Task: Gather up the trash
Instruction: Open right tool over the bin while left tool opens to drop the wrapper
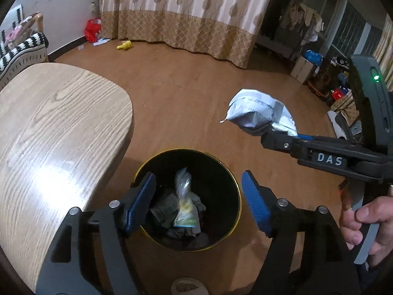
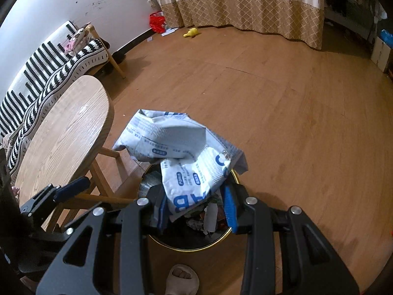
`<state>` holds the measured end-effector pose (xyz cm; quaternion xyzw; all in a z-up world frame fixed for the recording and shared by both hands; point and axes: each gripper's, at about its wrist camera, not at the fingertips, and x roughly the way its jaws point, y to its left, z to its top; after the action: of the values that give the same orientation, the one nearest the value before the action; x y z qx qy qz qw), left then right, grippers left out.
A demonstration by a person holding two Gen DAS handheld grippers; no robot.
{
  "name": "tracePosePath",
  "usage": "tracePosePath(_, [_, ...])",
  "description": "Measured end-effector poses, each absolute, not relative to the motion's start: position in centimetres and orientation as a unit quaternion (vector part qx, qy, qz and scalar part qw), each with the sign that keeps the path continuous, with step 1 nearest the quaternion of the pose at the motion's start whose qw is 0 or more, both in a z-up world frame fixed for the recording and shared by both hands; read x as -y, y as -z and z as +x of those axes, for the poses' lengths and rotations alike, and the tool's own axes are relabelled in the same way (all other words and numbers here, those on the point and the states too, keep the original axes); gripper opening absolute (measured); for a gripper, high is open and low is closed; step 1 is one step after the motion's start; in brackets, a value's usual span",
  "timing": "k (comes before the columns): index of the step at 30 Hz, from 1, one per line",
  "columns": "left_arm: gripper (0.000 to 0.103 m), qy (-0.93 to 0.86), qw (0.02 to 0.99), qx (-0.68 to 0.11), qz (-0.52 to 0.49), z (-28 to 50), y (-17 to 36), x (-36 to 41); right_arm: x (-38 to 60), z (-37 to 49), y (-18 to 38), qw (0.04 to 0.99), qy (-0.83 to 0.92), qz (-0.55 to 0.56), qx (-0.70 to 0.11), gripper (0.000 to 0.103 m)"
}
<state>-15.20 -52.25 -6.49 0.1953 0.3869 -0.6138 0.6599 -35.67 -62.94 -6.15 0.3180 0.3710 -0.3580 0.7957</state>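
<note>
Right gripper [image 2: 196, 209] is clamped on crumpled white wrapper [image 2: 181, 152]: light, floppy, best pinched at bunched edge; left gripper [image 1: 199, 199] is held apart over bin [image 1: 186, 151]

wrapper [image 2: 181, 152]: white, blue print | bin [image 1: 234, 179]: black, gold rim | fingers [image 1: 255, 204]: blue pads, black frame | surface [image 1: 61, 127]: light wood grain | floor [image 2: 282, 113]: brown wood | curtain [image 1: 186, 7]: cream-tan, leaf and lattice pattern | sofa cover [image 2: 36, 73]: black-white stripes

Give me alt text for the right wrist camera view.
The right gripper holds a crumpled white-and-blue printed plastic wrapper above a round black gold-rimmed trash bin on a brown wooden floor, beside a light oval wooden table.
</note>
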Motion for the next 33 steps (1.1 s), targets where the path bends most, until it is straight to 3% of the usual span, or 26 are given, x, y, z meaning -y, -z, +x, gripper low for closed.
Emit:
tracePosePath(14, [0.075, 0.611, 0.669, -0.38, 0.186, -14.3, 5.5, 50.8, 63.0, -34.8, 6.6, 0.797, 0.344, 0.316, -0.382, 0.039])
tracePosePath(16, [0.075, 0.609, 0.67, -0.381, 0.185, -14.1, 5.5, 50.7, 62.9, -34.8, 6.6, 0.798, 0.342, 0.319, -0.379, 0.058])
tracePosePath(17, [0.075, 0.609, 0.671, -0.381, 0.185, -14.0, 5.5, 50.6, 62.9, -34.8, 6.5, 0.8, 0.342, 0.32, -0.374, 0.075])
tracePosePath(18, [0.075, 0.608, 0.671, -0.382, 0.184, -14.1, 5.4, 50.5, 62.8, -34.8, 6.2, 0.803, 0.344, 0.318, -0.369, 0.077])
tracePosePath(27, [0.075, 0.609, 0.676, -0.372, 0.184, -14.0, 4.4, 49.7, 62.8, -34.6, 5.9, 0.807, 0.34, 0.319, -0.362, 0.077])
tracePosePath(33, [0.085, 0.59, 0.703, -0.359, 0.17, -11.9, 2.7, 46.6, 61.6, -32.4, 5.2, 0.818, 0.326, 0.307, -0.361, 0.078])
